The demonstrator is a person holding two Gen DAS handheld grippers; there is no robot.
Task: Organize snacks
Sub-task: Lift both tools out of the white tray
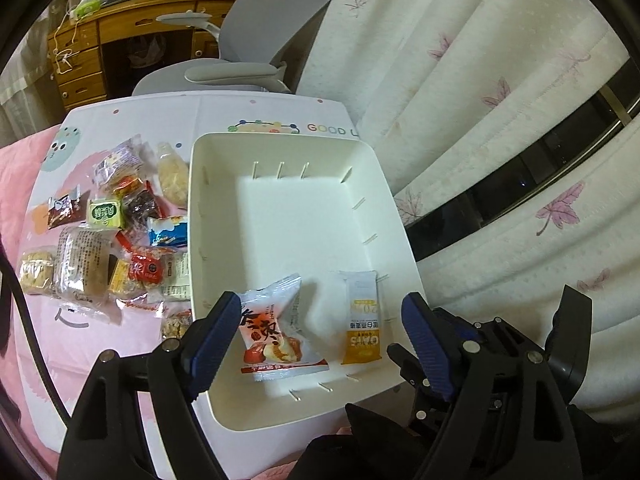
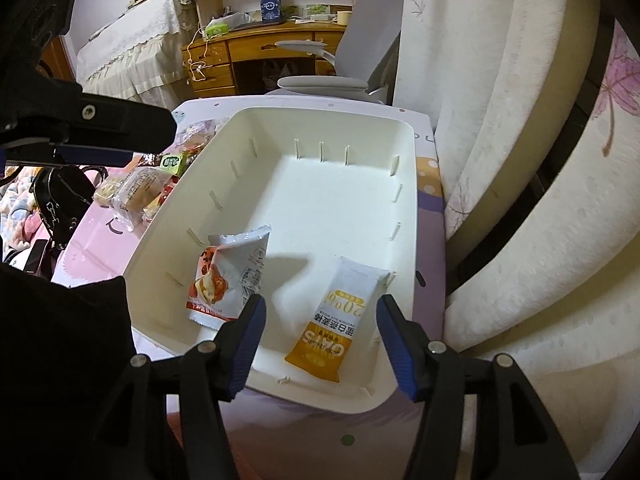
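Note:
A white plastic bin point(image 1: 280, 138) point(image 2: 320, 112) stands on a printed table. Two snacks lie flat on its near floor: a red-and-white packet point(image 1: 276, 332) point(image 2: 228, 276) and a yellow-and-white oat bar point(image 1: 362, 320) point(image 2: 340, 320). My left gripper point(image 1: 320, 300) hangs open over the bin's near end, the red packet close to its left pad but untouched. My right gripper point(image 2: 320, 302) is open above the oat bar, and its pads do not press on it. A pile of several wrapped snacks point(image 1: 112, 240) point(image 2: 140, 188) lies on the table left of the bin.
A flowered curtain point(image 1: 480, 80) hangs close along the bin's right side. Behind the table stand a grey office chair point(image 1: 256, 68) and a cluttered wooden desk point(image 1: 120, 28). Pink bedding point(image 1: 16, 168) lies at the left. A black cable point(image 1: 32, 320) runs past the left edge.

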